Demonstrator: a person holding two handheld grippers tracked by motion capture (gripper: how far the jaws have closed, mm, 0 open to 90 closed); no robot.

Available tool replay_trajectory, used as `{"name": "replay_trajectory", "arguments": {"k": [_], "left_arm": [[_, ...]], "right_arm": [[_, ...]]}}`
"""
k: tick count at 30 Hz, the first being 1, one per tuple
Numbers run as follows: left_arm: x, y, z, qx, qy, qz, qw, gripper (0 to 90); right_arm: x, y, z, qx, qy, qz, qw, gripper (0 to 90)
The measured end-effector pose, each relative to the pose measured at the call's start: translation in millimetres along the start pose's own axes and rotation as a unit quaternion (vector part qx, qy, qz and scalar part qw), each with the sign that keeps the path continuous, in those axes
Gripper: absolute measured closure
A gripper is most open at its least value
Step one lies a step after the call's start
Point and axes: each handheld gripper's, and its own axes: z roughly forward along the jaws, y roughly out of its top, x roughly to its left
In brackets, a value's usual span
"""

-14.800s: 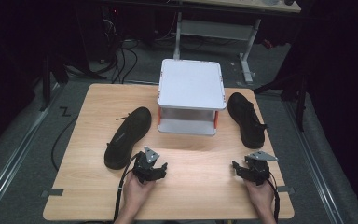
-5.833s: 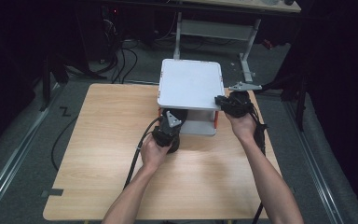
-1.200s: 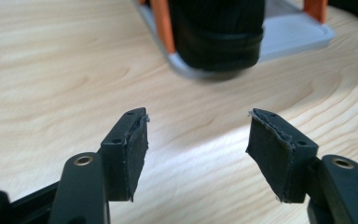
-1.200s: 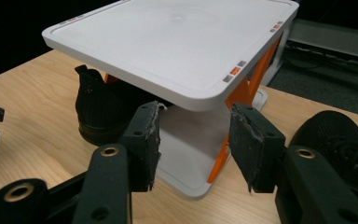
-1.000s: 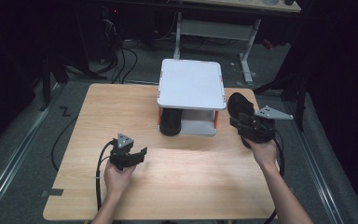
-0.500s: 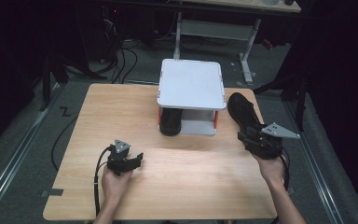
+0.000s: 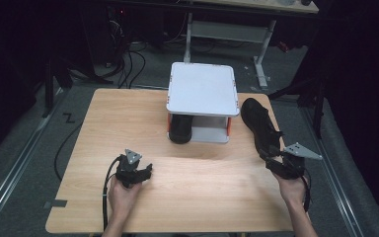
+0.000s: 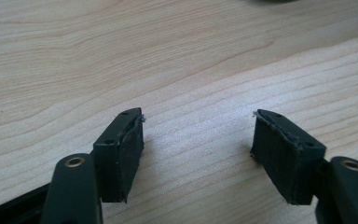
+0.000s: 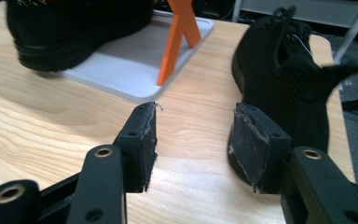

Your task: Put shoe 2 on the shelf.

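Looks half done: one black shoe (image 7: pixel 180 130) sits under white rack (image 7: pixel 202 89) at bench's far edge. 2nd shoe (image 7: pixel 259 126) loose by right edge, just ahead of right gripper (image 7: pixel 275 160). Left gripper (image 7: pixel 137 174) near front-left. Both jaws open, empty.

the person's left hand (image 7: pixel 122 190) holds the left gripper (image 7: pixel 137 173) low, near the front of the table. its jaws are wide apart with nothing between them. the right hand (image 7: pixel 291 185) holds the right gripper (image 7: pixel 275 160) out at the right side. its jaws are apart too, with nothing held.
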Motion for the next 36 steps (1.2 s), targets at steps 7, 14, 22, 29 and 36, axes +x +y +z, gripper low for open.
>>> {"name": "replay_trajectory", "arguments": {"k": [7, 14, 22, 29, 36], "left_arm": [[-0.2, -0.2, -0.1, -0.001, 0.001, -0.001, 1.0, 32.5], [-0.2, -0.2, -0.1, -0.001, 0.002, -0.001, 1.0, 32.4], [-0.2, -0.2, -0.1, 0.0, 0.001, -0.001, 1.0, 32.1], [-0.2, -0.3, -0.1, 0.0, 0.001, -0.001, 1.0, 32.0], [-0.2, -0.3, -0.1, 0.0, 0.001, 0.0, 1.0, 31.9]], "right_arm": [[-14.8, -4.5, 3.5, 0.004, -0.032, 0.007, 0.9994, 49.1], [-37.8, -3.2, 7.5, 0.018, -0.065, 0.025, 0.9974, 48.4], [-46.1, 4.4, 25.5, 0.035, -0.075, 0.016, 0.9965, 47.2], [-46.5, 13.7, 42.4, 0.044, -0.084, 0.007, 0.9955, 46.7], [-49.1, 23.8, 58.9, 0.059, -0.089, 0.003, 0.9943, 47.1]]}}
